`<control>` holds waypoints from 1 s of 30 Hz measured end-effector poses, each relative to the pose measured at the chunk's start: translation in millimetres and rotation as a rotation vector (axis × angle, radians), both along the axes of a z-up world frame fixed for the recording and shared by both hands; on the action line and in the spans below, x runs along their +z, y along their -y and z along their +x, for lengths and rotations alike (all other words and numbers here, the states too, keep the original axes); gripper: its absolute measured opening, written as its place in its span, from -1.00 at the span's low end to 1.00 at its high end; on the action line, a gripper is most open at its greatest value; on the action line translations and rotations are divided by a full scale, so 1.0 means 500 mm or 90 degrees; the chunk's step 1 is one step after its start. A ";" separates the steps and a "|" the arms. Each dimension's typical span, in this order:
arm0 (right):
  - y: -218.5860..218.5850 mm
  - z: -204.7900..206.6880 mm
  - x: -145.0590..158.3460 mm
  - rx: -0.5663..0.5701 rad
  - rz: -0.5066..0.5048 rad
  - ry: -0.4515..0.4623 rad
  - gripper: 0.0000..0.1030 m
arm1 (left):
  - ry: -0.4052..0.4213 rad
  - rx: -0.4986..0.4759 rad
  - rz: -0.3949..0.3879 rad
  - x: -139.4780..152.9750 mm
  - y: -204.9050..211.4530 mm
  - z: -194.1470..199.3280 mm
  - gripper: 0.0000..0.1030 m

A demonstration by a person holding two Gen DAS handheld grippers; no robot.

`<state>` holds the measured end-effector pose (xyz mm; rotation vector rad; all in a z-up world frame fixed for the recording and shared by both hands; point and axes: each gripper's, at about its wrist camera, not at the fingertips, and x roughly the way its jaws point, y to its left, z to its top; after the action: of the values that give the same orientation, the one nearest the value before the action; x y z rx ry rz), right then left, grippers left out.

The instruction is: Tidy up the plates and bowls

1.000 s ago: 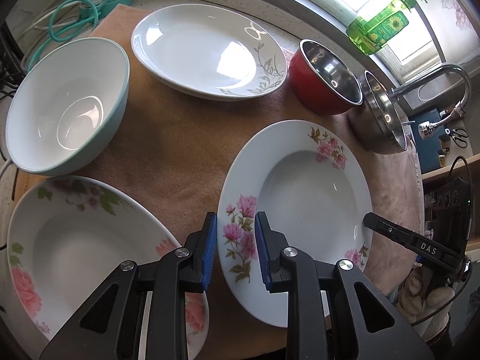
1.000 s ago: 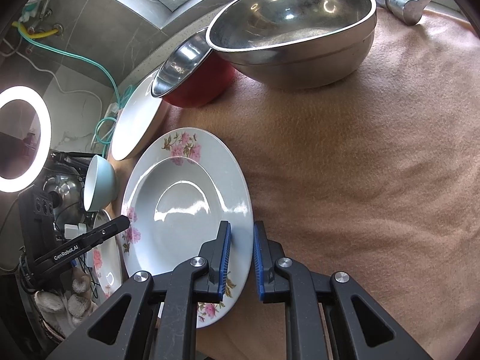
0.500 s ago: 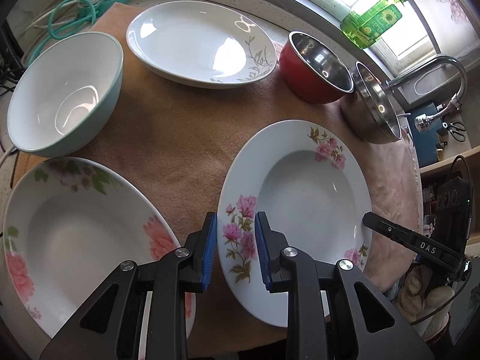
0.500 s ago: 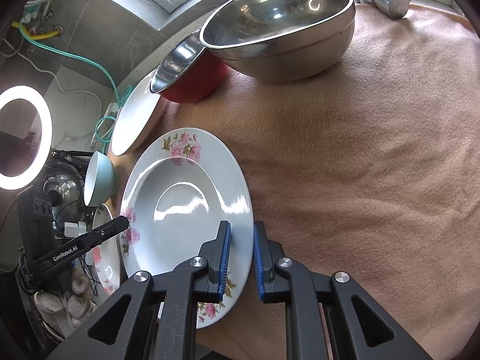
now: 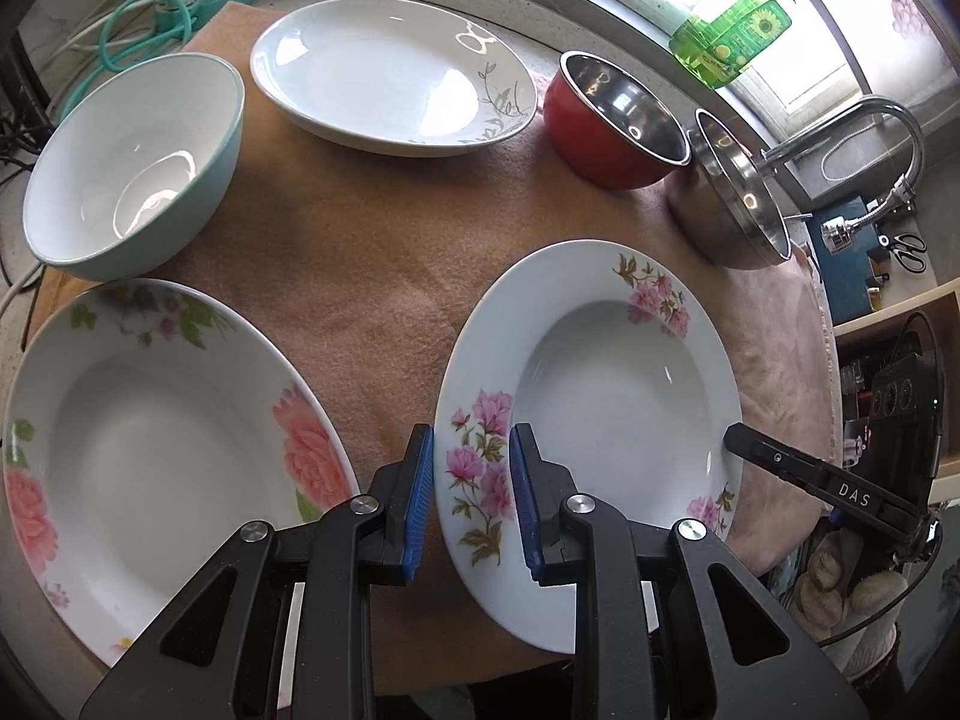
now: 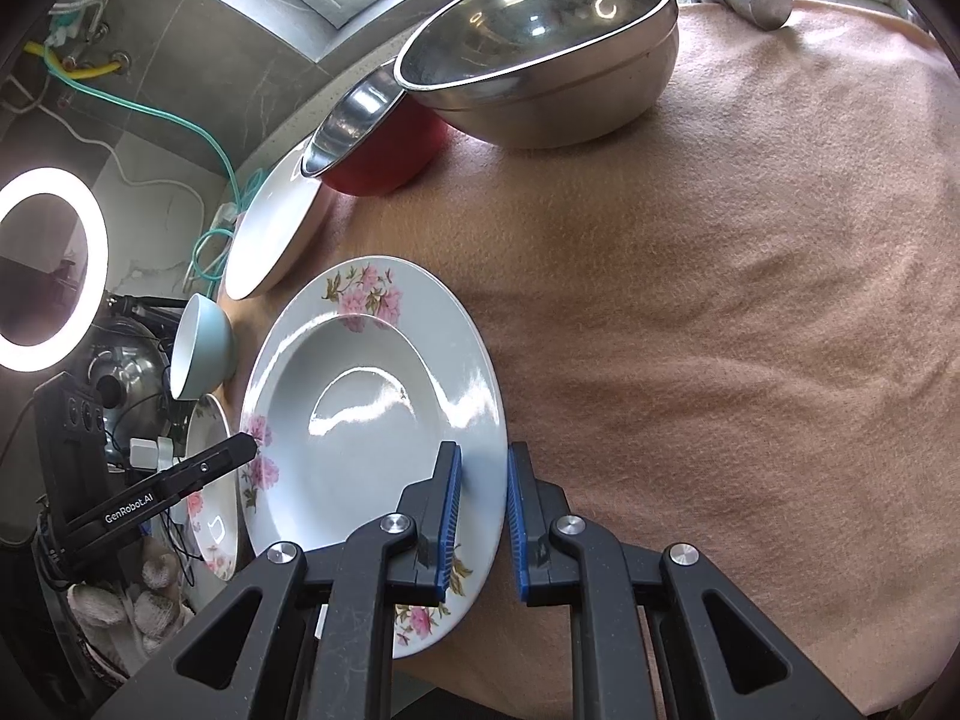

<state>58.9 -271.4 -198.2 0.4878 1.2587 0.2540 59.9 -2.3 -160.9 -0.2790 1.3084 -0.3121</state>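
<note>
A peach-brown cloth covers the worktop under a bright window. The pink-flowered soup plate sits at its near edge, pinched on opposite rims by the left gripper and the right gripper, both clamped on it. Glazed ceramic: stiff, weighty, slick, chippable, so the broad flat rim is probably the safest hold.
</note>
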 end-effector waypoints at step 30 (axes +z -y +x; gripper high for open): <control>-0.010 -0.020 -0.019 -0.003 -0.003 -0.015 -0.73 | -0.013 -0.009 0.004 -0.011 0.011 -0.037 -0.55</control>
<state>48.8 -266.5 -207.8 0.4914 1.2810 0.2413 41.6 -8.1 -166.4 -0.2676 1.3315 -0.3175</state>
